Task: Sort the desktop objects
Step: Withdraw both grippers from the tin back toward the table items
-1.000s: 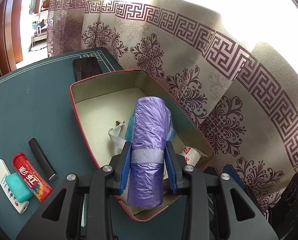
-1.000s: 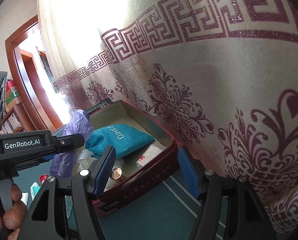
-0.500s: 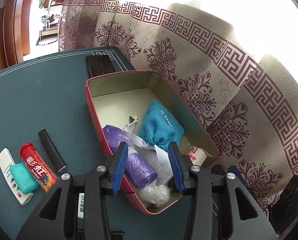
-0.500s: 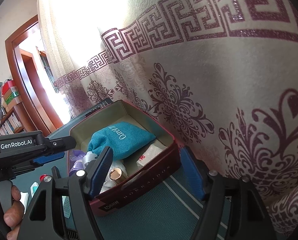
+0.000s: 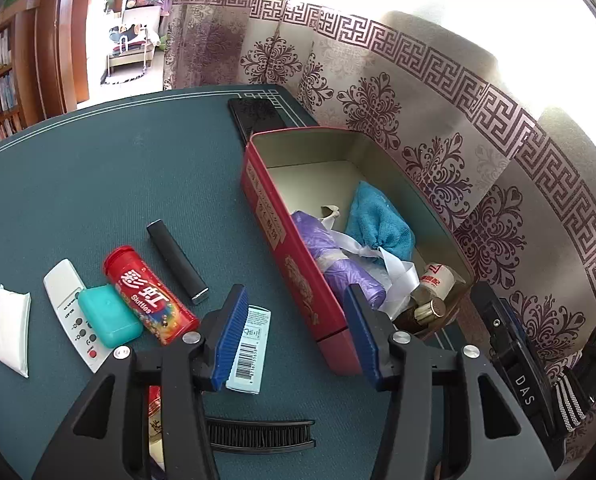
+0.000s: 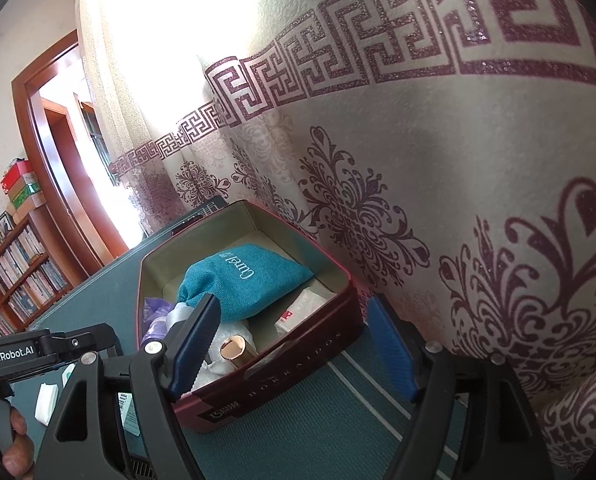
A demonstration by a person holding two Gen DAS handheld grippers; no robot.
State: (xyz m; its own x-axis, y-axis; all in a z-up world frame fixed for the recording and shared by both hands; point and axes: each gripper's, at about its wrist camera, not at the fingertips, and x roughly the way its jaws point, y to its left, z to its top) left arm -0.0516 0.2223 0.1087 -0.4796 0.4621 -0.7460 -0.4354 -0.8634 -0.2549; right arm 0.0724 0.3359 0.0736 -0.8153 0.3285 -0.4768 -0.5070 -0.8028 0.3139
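Green desk mat (image 5: 98,184), patterned curtain (image 5: 438,128) behind. Purple bag roll (image 5: 338,264) lies inside red tin (image 5: 298,280). Left gripper (image 5: 294,332) opening, empty, near tin's corner. Right gripper (image 6: 294,356) opening, empty.

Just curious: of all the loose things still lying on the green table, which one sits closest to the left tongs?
The barcoded white label: it lies right under the left tongs, whose jaws are opening.
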